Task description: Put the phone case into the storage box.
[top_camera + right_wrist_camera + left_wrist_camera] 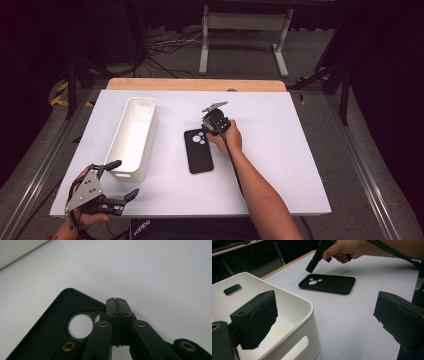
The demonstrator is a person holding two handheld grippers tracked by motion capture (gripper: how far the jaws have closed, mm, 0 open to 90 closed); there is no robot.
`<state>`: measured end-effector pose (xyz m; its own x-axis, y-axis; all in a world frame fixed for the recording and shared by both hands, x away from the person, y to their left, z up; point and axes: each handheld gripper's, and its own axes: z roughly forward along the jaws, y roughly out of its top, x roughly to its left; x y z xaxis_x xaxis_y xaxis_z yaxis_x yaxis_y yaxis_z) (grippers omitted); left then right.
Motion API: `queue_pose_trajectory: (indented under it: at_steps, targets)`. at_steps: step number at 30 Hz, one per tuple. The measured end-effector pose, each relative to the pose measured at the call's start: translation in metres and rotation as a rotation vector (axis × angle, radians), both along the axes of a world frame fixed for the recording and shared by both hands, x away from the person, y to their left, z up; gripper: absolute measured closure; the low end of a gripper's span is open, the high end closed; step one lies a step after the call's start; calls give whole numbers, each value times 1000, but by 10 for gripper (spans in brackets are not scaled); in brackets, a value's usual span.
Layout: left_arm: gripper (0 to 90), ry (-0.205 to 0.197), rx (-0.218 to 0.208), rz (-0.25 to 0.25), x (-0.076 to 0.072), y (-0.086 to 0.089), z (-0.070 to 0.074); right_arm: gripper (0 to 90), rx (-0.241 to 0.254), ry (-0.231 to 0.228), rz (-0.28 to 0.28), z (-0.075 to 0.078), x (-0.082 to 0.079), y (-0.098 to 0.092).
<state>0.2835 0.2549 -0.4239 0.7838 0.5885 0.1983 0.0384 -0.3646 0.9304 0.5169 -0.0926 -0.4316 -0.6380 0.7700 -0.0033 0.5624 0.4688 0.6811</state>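
Jaws of right gripper (117, 301) pressed together, tips down at far right corner of black phone case (198, 150), apparently pinching its rim. Case flat mid-table, long axis near to far, far closer to right hand. Left gripper (122, 181) spread wide, empty, beside near end of white bin (125, 150). White table (280, 165); dark room beyond.

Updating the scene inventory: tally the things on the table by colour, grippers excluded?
Black: 1, phone case
White: 1, storage bin
Total: 2
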Motion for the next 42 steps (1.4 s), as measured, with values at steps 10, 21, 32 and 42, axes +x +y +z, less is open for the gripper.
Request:
queue_pose_trajectory:
  at_steps: [10, 21, 32, 42]
  targets:
    - [56, 3, 0, -5, 0, 0, 1, 712, -44, 101, -24, -1, 3, 0]
    - [55, 7, 1, -10, 0, 0, 0, 703, -69, 114, -23, -3, 3, 9]
    - [55, 10, 8, -10, 0, -1, 0, 856, -60, 80, -78, -8, 2, 11]
    - [56, 15, -1, -4, 1, -2, 0, 875, -37, 3, -88, 0, -8, 11]
